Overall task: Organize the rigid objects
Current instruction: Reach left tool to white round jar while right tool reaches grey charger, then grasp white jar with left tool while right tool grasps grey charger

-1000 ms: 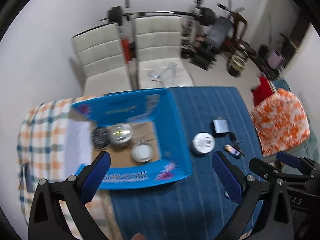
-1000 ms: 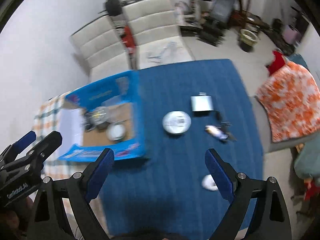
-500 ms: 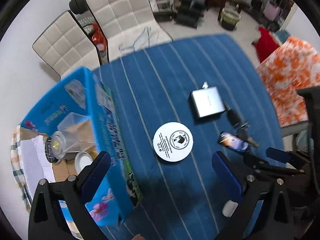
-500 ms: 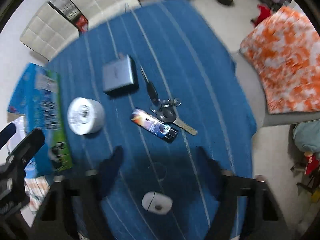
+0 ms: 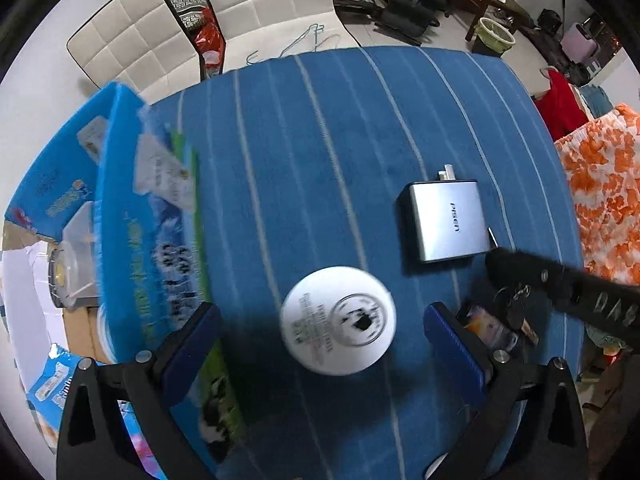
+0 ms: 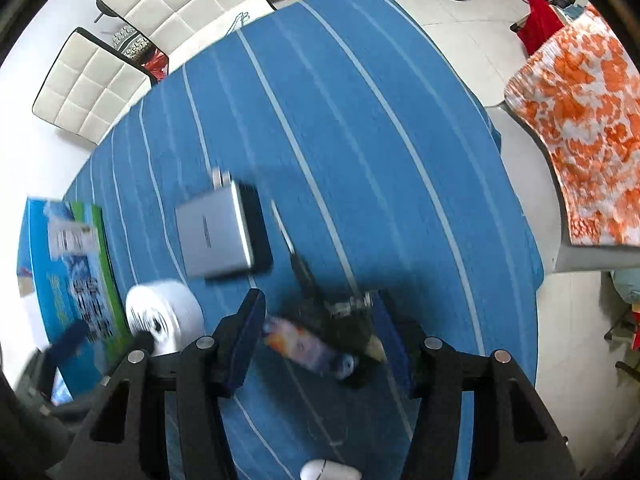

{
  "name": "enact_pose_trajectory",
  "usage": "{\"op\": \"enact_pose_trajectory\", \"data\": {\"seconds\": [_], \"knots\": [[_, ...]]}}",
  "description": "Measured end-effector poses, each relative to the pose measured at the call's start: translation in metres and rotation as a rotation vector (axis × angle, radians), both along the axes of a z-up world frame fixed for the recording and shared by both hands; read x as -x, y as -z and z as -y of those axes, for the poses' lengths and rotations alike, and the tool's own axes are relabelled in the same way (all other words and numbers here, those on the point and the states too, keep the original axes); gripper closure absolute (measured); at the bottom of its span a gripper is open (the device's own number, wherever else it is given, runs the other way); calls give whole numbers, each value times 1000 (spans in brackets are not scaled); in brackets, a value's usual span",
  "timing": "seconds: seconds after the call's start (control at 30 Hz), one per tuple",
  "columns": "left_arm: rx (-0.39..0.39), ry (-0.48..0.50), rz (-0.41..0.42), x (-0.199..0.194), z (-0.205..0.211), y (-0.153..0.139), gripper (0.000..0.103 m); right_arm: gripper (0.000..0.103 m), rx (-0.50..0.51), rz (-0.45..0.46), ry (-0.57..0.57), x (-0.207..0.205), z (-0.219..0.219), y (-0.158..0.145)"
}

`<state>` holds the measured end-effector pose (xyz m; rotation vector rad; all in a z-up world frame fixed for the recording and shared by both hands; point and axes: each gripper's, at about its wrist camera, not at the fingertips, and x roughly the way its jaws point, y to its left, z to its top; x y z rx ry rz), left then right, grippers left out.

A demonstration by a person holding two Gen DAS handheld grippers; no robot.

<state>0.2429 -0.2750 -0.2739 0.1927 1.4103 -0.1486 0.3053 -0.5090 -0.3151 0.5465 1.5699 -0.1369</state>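
A round white tin (image 5: 338,320) lies on the blue striped tablecloth (image 5: 304,152), between the open blue pads of my left gripper (image 5: 320,344). A silver power bank (image 5: 446,220) lies to its right. My right gripper (image 6: 316,336) is open low over a colourful lighter (image 6: 308,346) and a bunch of keys (image 6: 344,312); both lie between its pads. The tin (image 6: 164,316) and power bank (image 6: 214,236) also show in the right wrist view. A small white oval object (image 6: 330,471) lies near the bottom edge.
A blue cardboard box (image 5: 136,240) with a jar and lids inside stands at the left of the table. White chairs (image 5: 224,16) stand behind the table. An orange patterned cloth (image 6: 588,120) is off the right side. The right gripper's arm (image 5: 568,284) crosses the left wrist view.
Both grippers have dropped closer to the table. The left has moved from over the box to around the white tin. The right has closed in on the lighter and keys.
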Motion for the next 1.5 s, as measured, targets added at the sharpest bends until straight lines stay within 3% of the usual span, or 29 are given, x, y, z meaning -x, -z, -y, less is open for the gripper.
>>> {"op": "enact_pose_trajectory", "data": {"seconds": [0.07,0.23,0.4,0.47,0.67,0.73,0.83,0.93,1.1,1.17,1.2,1.5], "knots": [[-22,-9,12,0,5,2,0,44,-36,12,-4,-14,4,1],[84,-77,-79,-2,4,12,0,44,-77,20,-55,-46,-6,6],[80,-151,-128,0,-10,32,0,43,-113,-9,-122,-72,-25,23],[88,-155,-139,0,-13,36,1,38,-135,-26,-152,-78,-35,32],[93,-176,-163,-9,-16,44,5,37,-60,-79,-184,-87,-56,45],[76,-158,-179,-13,-11,51,5,38,-30,-89,-177,-87,-53,45],[65,-151,-170,-11,-10,54,5,39,107,-97,-180,-85,-35,36],[61,-147,-152,-7,-4,57,5,40,137,-101,-179,-83,-27,36],[55,-128,-89,-15,-2,56,19,38,120,-121,-185,-82,-23,45],[52,-113,-71,-19,-2,52,36,38,179,-131,-224,-85,-35,49],[52,-106,-59,-20,-2,50,38,38,192,-133,-227,-87,-39,48],[38,-84,-56,-32,2,44,38,41,195,-84,-190,-72,-41,39]]}}
